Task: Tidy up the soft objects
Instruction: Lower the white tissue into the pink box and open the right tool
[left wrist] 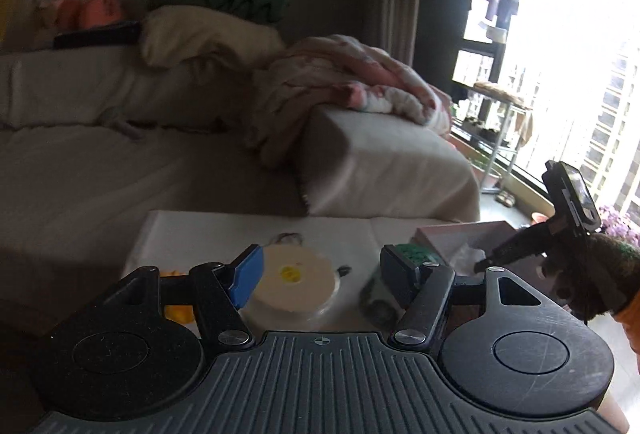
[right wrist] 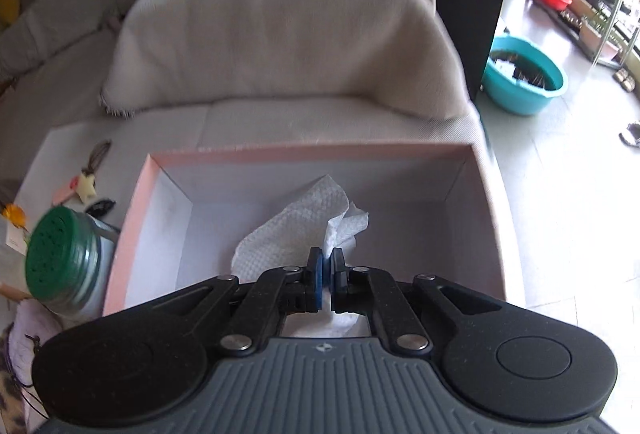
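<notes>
My right gripper [right wrist: 327,268] is shut on a white paper towel [right wrist: 304,222] and holds it inside a pink box [right wrist: 320,150] with a white interior. The towel hangs over the box floor. My left gripper [left wrist: 320,274] is open and empty above a white table [left wrist: 200,230], with a round white disc with a yellow centre [left wrist: 294,284] between its fingers. The right gripper also shows in the left wrist view [left wrist: 486,264], at the pink box [left wrist: 452,232] on the right.
A green-lidded jar [right wrist: 64,262] lies left of the box, also seen in the left wrist view [left wrist: 416,254]. Small trinkets [right wrist: 86,186] lie on the table. A grey sofa [right wrist: 280,26] with a pink blanket [left wrist: 352,82] stands behind. A teal basin [right wrist: 524,74] sits on the floor.
</notes>
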`<state>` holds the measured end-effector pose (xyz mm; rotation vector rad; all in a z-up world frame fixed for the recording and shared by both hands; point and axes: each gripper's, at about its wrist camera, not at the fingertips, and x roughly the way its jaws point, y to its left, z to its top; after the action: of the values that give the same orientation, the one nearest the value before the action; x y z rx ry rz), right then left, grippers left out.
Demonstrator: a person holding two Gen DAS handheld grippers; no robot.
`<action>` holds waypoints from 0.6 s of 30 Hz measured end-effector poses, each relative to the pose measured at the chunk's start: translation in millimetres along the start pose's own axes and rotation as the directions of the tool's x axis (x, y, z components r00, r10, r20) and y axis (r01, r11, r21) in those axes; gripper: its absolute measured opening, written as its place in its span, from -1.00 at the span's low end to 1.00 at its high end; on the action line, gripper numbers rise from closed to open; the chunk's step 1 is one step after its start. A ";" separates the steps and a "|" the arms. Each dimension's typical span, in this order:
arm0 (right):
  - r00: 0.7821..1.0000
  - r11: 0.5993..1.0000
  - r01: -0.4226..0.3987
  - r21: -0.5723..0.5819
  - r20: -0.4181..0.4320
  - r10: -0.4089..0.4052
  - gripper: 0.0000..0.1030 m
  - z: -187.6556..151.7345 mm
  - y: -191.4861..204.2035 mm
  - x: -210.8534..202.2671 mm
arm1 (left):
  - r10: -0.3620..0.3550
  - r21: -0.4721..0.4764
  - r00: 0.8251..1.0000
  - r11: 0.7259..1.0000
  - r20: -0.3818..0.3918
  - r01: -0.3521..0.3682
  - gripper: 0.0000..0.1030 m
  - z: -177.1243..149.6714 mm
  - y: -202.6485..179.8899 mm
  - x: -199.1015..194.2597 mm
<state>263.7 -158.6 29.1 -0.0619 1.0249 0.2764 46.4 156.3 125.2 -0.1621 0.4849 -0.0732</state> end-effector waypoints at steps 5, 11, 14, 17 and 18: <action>1.000 1.000 -0.015 0.007 -0.004 0.015 -0.39 -2.2 4.4 0.9 | -0.026 -0.008 0.996 1.000 -0.088 0.025 0.35 -31.5 19.6 -3.4; 0.991 0.999 0.026 -0.045 0.136 -0.019 0.07 -4.0 9.8 -60.8 | -0.085 -0.002 0.987 0.996 -0.134 0.085 0.35 -61.9 21.3 -8.3; 0.978 0.998 0.040 -0.058 0.205 -0.028 0.10 -8.9 15.9 -89.6 | -0.107 -0.016 0.986 0.994 -0.131 0.105 0.35 -68.9 26.8 -11.2; 0.949 0.996 0.067 -0.059 0.313 -0.045 0.11 -15.6 26.6 -119.5 | -0.091 -0.035 0.991 0.996 -0.103 0.087 0.35 -69.0 37.2 -10.5; 0.935 0.995 0.076 -0.063 0.352 -0.049 0.13 -18.7 31.8 -129.2 | -0.071 -0.050 0.993 0.996 -0.090 0.067 0.35 -66.8 43.6 -9.9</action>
<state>176.9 -157.0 131.7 -0.1102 0.6562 0.2571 7.7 191.1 63.9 -0.2225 0.5732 -0.1374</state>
